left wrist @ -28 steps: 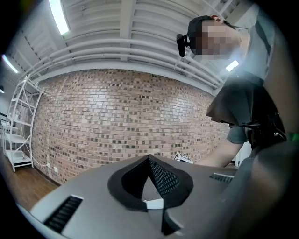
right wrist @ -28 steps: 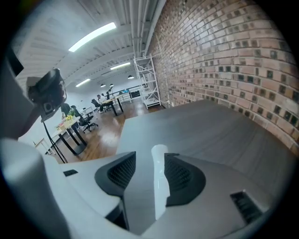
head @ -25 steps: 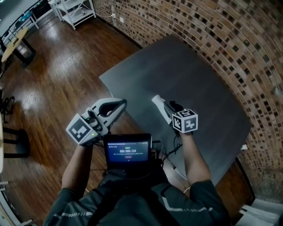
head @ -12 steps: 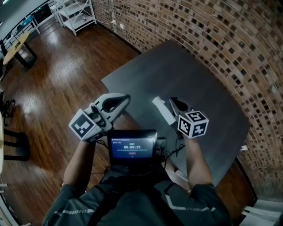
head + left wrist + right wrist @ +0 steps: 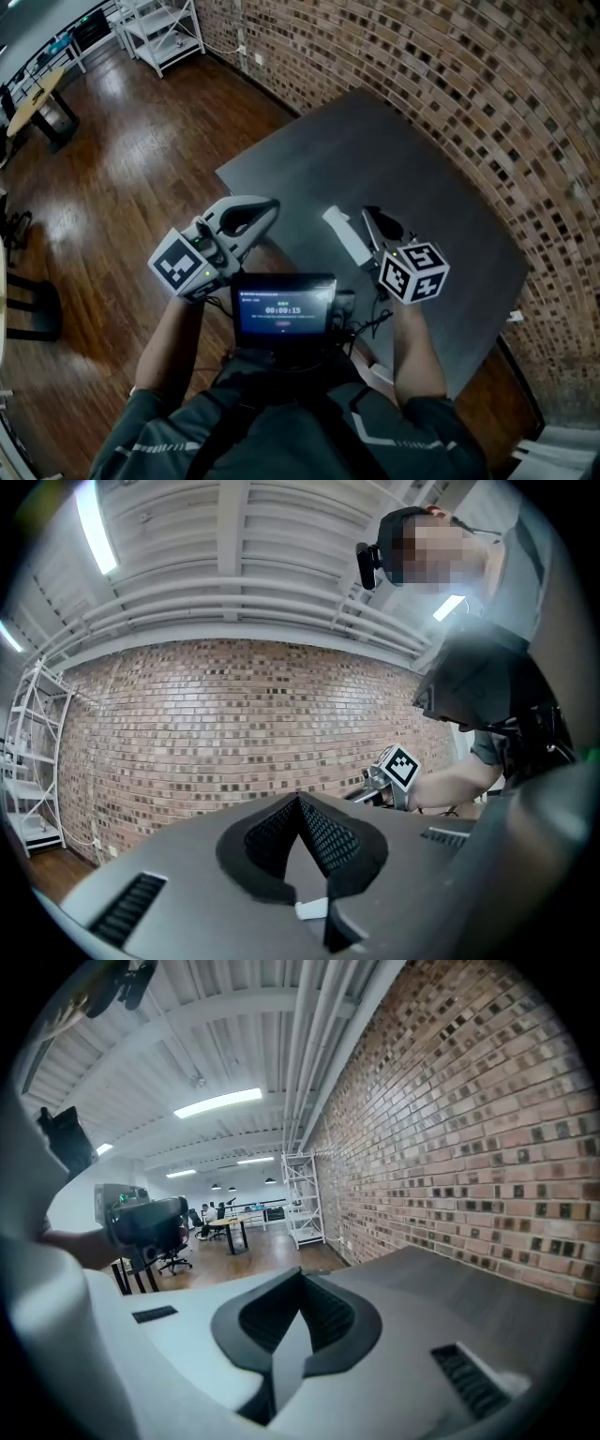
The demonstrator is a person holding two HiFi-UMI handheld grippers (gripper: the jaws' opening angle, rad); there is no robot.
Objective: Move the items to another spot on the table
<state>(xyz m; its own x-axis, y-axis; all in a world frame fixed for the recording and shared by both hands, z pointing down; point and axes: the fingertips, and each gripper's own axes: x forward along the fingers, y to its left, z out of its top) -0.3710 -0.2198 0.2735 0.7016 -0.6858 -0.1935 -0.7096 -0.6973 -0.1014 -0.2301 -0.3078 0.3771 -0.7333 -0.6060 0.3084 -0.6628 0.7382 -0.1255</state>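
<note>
Standing by, I can find none of the items to be moved in any view, so I can't say where they lie or which way they point. The only thing that might hold anything is the white rack (image 5: 164,23) in the far corner of the wooden floor (image 5: 122,141). It is too far off to tell what sits on its shelves.

The person holds both tools up in front of the chest, above a small lit screen (image 5: 283,307). The left tongs (image 5: 267,208) hang near the near-left edge of the dark grey counter (image 5: 422,187). Their two black pads are pressed tip to tip with nothing between them. Their long axis runs towards the brick wall (image 5: 469,75), tipped a little upward.

The right tongs (image 5: 334,219) hover over the near part of the counter, just beside the left pair but apart from it. They are closed too, pad against pad, and hold nothing. They point along the wall towards the rack, nose slightly down over the counter top. Each tool's marker cube sits at the wrist end, the left cube (image 5: 178,267) and the right cube (image 5: 413,272).
</note>
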